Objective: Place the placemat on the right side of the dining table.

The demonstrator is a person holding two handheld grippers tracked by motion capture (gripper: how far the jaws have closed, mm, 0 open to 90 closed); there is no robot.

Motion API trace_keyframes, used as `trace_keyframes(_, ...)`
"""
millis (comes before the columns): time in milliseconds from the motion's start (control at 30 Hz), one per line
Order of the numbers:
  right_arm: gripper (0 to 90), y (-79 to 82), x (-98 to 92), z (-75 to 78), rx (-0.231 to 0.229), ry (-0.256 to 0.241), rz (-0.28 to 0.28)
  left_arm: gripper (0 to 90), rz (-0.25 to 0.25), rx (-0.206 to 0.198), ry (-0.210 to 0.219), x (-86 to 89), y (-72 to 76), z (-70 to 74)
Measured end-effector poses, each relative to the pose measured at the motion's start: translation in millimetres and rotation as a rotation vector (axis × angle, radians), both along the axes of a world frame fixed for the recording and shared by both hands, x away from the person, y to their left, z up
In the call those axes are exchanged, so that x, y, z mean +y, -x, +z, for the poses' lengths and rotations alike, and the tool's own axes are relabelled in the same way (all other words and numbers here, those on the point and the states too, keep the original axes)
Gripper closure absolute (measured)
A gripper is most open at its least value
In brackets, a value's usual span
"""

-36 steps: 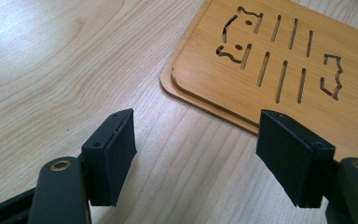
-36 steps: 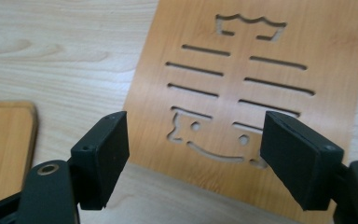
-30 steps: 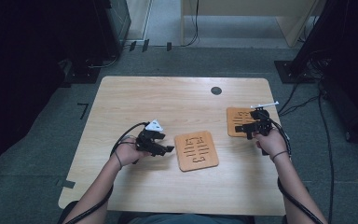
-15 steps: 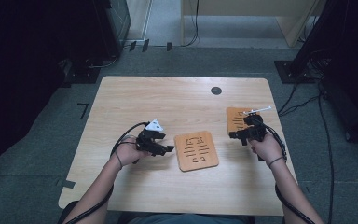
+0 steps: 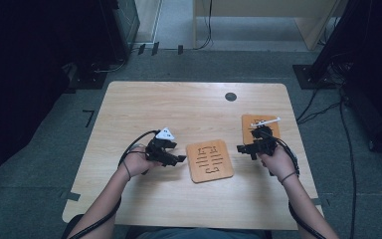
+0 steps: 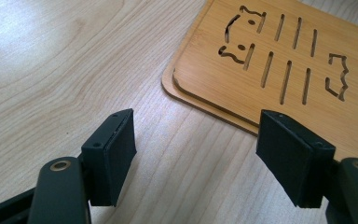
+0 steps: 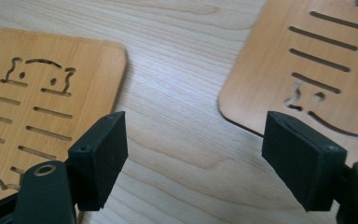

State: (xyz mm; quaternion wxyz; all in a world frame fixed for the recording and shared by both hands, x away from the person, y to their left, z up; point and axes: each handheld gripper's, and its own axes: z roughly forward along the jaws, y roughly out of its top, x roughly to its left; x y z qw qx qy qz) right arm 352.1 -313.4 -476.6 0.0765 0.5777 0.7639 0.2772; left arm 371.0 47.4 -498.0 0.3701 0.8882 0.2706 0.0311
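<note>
Right hand-held gripper (image 5: 244,148) partly hides the far bamboo mat (image 5: 258,124).

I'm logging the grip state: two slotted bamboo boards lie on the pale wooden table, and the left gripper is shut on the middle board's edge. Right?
Not quite. The left gripper is open, its black jaws spread apart over bare pale wooden table, short of the middle slotted bamboo board; the left gripper view shows it. Two boards do lie there, the second slotted bamboo board farther right.
</note>
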Motion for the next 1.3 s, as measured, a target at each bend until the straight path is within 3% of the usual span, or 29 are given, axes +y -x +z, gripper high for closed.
trace_keyframes(767, 23.0, 5.8, 37.6, -18.4, -0.042, 0.020, 0.112, 26.8, -0.014, -0.011, -0.018, -4.1, -0.8, -4.9)
trace_keyframes(933, 22.2, 4.6, 43.8, -24.3, -0.081, 0.045, 0.148, 25.9, -0.020, -0.009, -0.026, -6.3, -0.5, -7.1)
trace_keyframes(1300, 21.6, 3.9, 43.3, -25.9, -0.098, 0.032, 0.150, 25.4, -0.015, -0.014, -0.028, -4.7, -1.8, -7.6)
